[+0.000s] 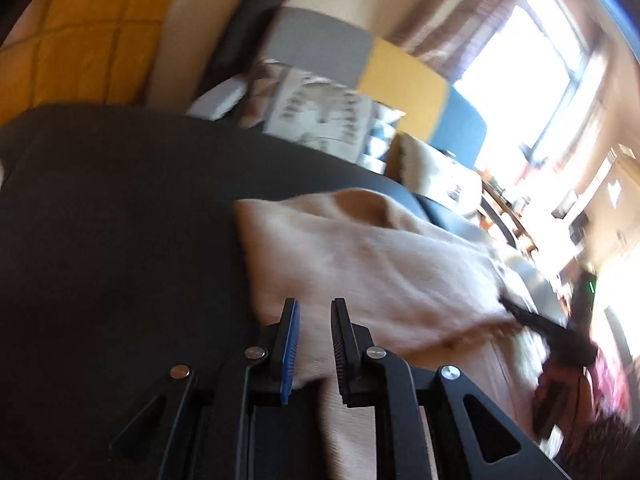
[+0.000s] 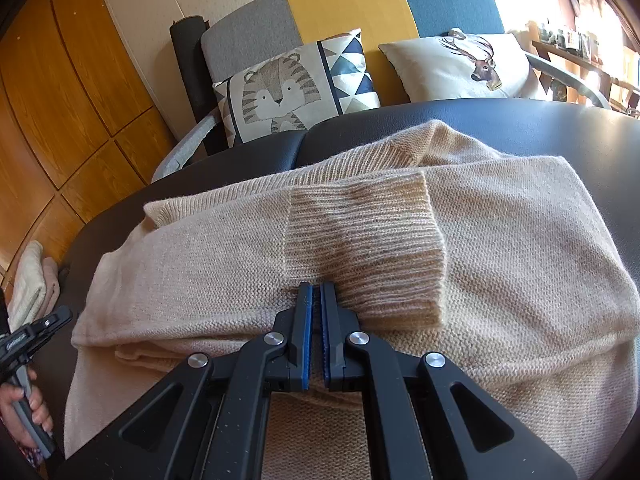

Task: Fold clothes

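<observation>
Beige knitted sweater (image 2: 360,240) lies partly folded on your black padded table (image 2: 560,128), ribbed cuff uppermost. Your right gripper (image 2: 316,292) pinches knit at 6 o'clock; your left gripper (image 1: 314,308) hovers parted over its edge.

Readable text: none in either view.
Left gripper (image 2: 30,338) lettering, left edge of right wrist view: white, too small to read.
</observation>
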`<state>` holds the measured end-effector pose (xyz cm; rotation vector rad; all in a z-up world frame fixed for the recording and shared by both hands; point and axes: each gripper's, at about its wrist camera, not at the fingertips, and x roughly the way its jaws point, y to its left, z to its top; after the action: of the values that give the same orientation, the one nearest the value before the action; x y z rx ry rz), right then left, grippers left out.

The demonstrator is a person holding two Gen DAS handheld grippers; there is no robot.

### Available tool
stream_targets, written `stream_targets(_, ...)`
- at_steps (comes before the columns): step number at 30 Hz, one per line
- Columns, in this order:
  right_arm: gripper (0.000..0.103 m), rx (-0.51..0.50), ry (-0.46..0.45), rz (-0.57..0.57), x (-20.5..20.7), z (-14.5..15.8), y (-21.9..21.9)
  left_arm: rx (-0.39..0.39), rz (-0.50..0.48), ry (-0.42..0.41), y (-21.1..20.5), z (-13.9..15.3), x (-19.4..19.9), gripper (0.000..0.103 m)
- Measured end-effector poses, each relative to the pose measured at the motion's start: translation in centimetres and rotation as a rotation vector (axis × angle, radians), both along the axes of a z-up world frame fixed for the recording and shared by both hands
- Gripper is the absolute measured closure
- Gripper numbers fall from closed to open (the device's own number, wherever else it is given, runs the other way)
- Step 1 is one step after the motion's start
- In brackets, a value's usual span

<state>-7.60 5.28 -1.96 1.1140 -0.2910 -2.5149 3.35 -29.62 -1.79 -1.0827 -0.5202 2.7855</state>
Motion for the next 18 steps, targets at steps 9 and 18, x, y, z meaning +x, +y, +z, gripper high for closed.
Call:
stream_targets(9,0.102,-0.005,0.001,0.000,0.1,-0.1,0.0,-0.066,-0.034,-0.065,2.3,-1.3,0.4,0.088)
stream_targets(18,0.102,-0.011,-0.009,0.013,1.4,0.3,1.1,0.094,0.018,-0.055,-0.3,-1.5,3.5,0.086)
